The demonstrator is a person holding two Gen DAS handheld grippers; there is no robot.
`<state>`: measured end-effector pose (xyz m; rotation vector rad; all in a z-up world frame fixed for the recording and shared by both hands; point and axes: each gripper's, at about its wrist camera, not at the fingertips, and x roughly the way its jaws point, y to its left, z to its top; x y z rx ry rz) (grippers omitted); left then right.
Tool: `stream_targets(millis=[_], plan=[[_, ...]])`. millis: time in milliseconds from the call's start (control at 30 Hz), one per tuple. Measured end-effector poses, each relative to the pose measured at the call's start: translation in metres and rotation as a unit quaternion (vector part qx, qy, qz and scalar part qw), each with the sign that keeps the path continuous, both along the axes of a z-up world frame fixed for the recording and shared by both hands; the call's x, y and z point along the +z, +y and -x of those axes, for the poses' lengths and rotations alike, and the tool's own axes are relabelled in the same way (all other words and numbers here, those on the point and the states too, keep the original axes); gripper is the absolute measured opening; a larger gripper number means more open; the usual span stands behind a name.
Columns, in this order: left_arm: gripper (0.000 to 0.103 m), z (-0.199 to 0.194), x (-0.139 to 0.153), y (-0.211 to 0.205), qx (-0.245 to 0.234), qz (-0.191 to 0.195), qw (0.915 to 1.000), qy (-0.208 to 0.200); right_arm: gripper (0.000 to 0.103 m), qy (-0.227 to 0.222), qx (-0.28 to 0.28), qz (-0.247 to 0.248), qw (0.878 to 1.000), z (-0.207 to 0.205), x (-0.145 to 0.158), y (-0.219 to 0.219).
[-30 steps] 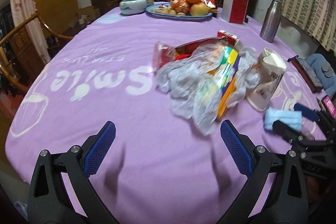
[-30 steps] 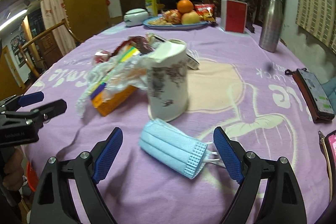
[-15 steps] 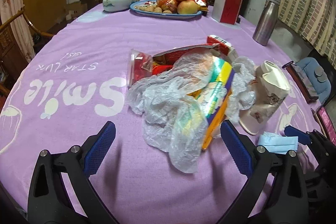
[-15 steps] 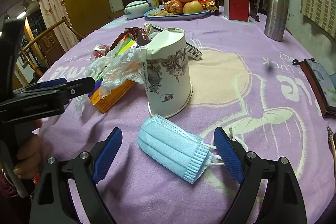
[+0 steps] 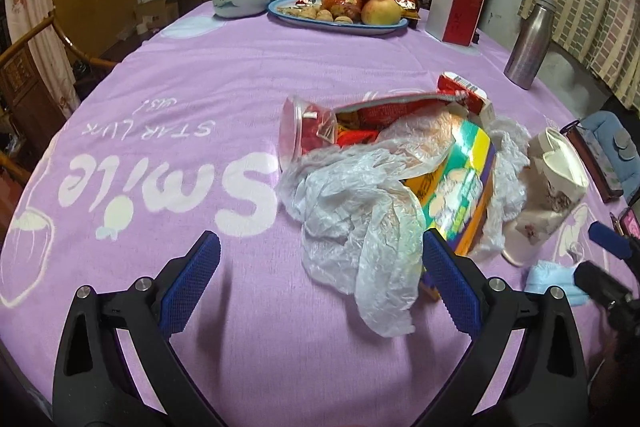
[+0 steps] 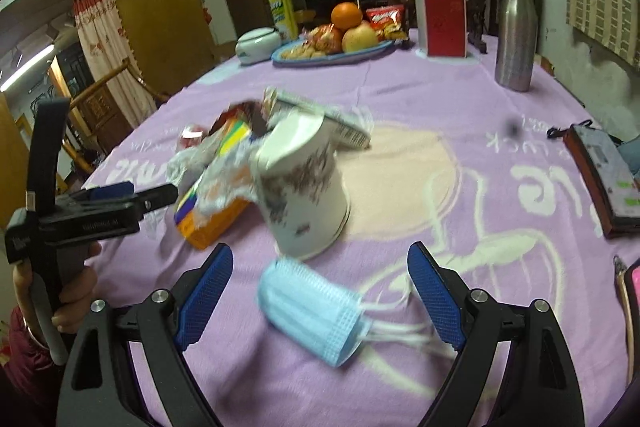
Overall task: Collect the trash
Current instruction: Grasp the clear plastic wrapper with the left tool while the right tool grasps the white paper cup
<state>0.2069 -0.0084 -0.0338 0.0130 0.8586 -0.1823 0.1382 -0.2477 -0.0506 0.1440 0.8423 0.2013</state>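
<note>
Trash lies heaped mid-bench: crumpled plastic bag, upturned paper cup, then a blue face mask nearest. Both hand-held grippers, left and right, gape empty in approach. Next, I judge, right descends astride the mask and closes.

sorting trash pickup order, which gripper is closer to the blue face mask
Right. The right gripper straddles the blue face mask with open jaws; the left gripper faces the plastic bag beside it.
</note>
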Motion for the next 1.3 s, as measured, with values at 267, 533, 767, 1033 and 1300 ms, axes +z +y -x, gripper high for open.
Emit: stream_targets(millis=[267, 533, 767, 1033, 1300], plan=[[0.096, -0.030, 0.000, -0.008, -0.012, 0.014, 0.9998, 0.008, 0.088, 0.000, -0.001, -0.024, 1.000, -0.023, 0.005, -0.006], [0.046, -0.043, -0.001, -0.009, -0.055, 0.026, 0.9981, 0.003, 0.088, 0.003, 0.016, -0.025, 1.000, -0.049, 0.006, 0.005], [0.035, -0.020, 0.005, 0.031, -0.027, 0.024, 0.9993, -0.014, 0.088, 0.027, 0.015, -0.031, 0.999, -0.064, -0.007, 0.003], [0.035, -0.004, 0.007, 0.086, 0.041, 0.013, 0.9988, -0.025, 0.088, 0.047, 0.022, -0.019, 0.998, -0.074, -0.014, 0.016], [0.035, -0.019, 0.001, 0.098, 0.044, 0.049, 0.9977, -0.018, 0.054, 0.032, -0.015, 0.001, 0.999, -0.084, -0.011, 0.016]])
